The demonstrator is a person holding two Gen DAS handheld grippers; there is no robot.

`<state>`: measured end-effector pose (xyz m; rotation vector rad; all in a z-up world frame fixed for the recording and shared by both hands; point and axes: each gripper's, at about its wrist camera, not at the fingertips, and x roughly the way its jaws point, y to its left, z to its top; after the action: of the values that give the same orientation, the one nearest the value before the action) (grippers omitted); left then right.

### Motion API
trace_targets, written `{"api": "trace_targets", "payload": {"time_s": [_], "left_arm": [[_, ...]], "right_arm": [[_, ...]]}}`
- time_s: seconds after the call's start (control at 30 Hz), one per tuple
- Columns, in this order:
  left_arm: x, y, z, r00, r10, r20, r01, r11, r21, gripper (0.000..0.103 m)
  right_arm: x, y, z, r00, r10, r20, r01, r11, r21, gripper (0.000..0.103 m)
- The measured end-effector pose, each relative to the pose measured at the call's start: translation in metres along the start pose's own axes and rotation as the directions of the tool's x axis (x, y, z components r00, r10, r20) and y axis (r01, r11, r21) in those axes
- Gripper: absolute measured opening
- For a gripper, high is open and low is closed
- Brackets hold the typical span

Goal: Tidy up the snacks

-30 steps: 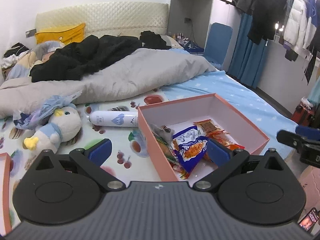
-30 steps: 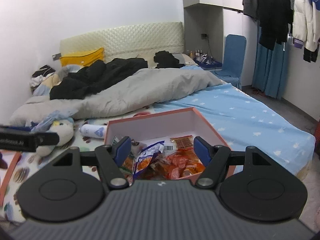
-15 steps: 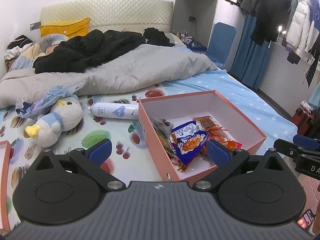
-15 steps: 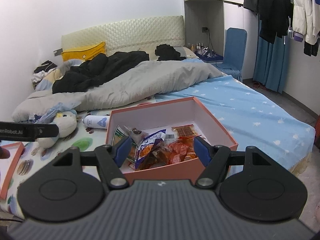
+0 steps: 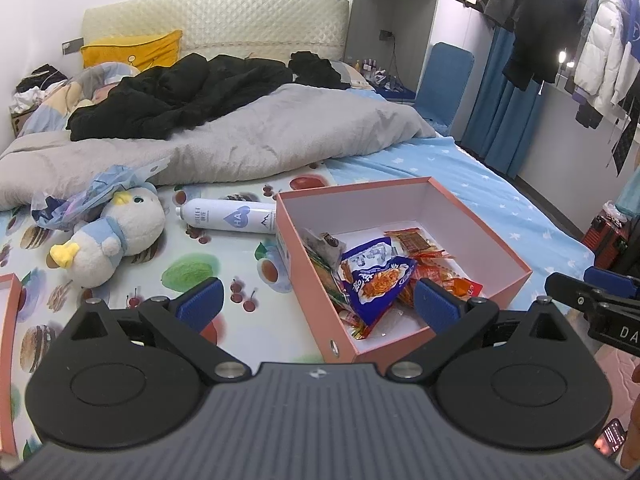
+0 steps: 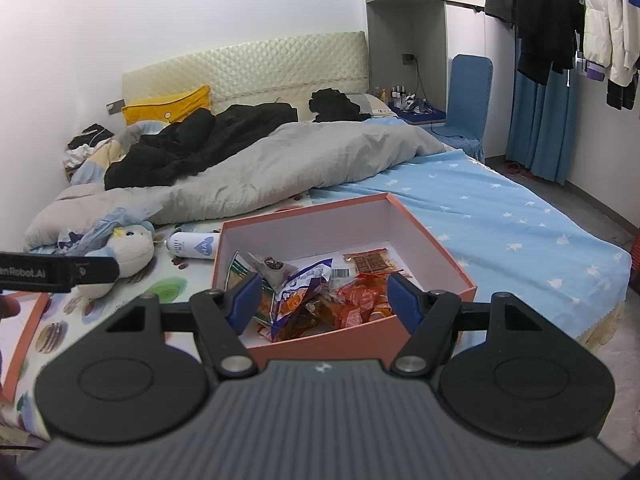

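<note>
Left wrist view: the left gripper point(image 5: 316, 300) has its jaws spread wide and grasping nothing. Just ahead of the jaws, toward the right one, the box point(image 5: 316, 280) sits on the bed point(image 5: 500, 196) with its top off, so the snacks point(image 5: 376, 276) piled in its near corner lie within easy reach. A bottle point(image 5: 228, 220) lies beyond the left jaw against the box wall; a plush toy point(image 5: 116, 240) sits farther left.

Right wrist view: the right gripper point(image 6: 322, 298) is likewise released and empty, hanging over the box's near edge point(image 6: 344, 340), the snack heap point(image 6: 320, 300) straight between the jaws. Probably both are poised to pick packets for sorting.
</note>
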<state>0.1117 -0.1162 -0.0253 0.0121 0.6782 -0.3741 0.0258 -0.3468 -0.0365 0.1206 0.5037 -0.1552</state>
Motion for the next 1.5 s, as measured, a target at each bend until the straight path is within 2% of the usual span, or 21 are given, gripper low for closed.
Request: {"api": "trace_targets", "payload": {"time_s": [0.1,0.13,0.17,0.2,0.23,1.5], "left_arm": [[0.0000,0.0001,0.0004,1.000,-0.002,0.002,0.002,1.000,0.000,0.102],[-0.0001,-0.0002,0.0003,1.000,-0.003,0.004,0.003,1.000,0.001,0.102],[0.0000,-0.0007,0.0005,1.000,-0.002,0.005,0.002,1.000,0.002,0.102],[-0.0006,-0.0002,0.0001,1.000,-0.002,0.006,0.002,1.000,0.003,0.102],[-0.0007,-0.0002,0.0004,1.000,-0.003,0.008,0.003,1.000,0.003,0.102],[-0.0048,0.0006,0.0008,1.000,-0.008,0.015,0.008,1.000,-0.026,0.103]], "right_arm": [[0.0001,-0.0003,0.0002,1.000,0.013,0.001,-0.013,1.000,0.001,0.071],[0.0003,-0.0006,0.0003,1.000,0.019,0.001,-0.019,1.000,0.000,0.074],[0.0008,-0.0018,0.0004,1.000,0.027,-0.001,-0.027,1.000,0.004,0.081],[0.0010,-0.0031,0.0003,0.999,0.034,-0.001,-0.034,0.999,0.013,0.095],[0.0012,-0.0044,0.0001,0.999,0.040,0.001,-0.040,0.999,0.023,0.103],[0.0042,-0.0039,0.0001,0.999,0.042,-0.012,-0.042,0.999,0.035,0.103]]}}
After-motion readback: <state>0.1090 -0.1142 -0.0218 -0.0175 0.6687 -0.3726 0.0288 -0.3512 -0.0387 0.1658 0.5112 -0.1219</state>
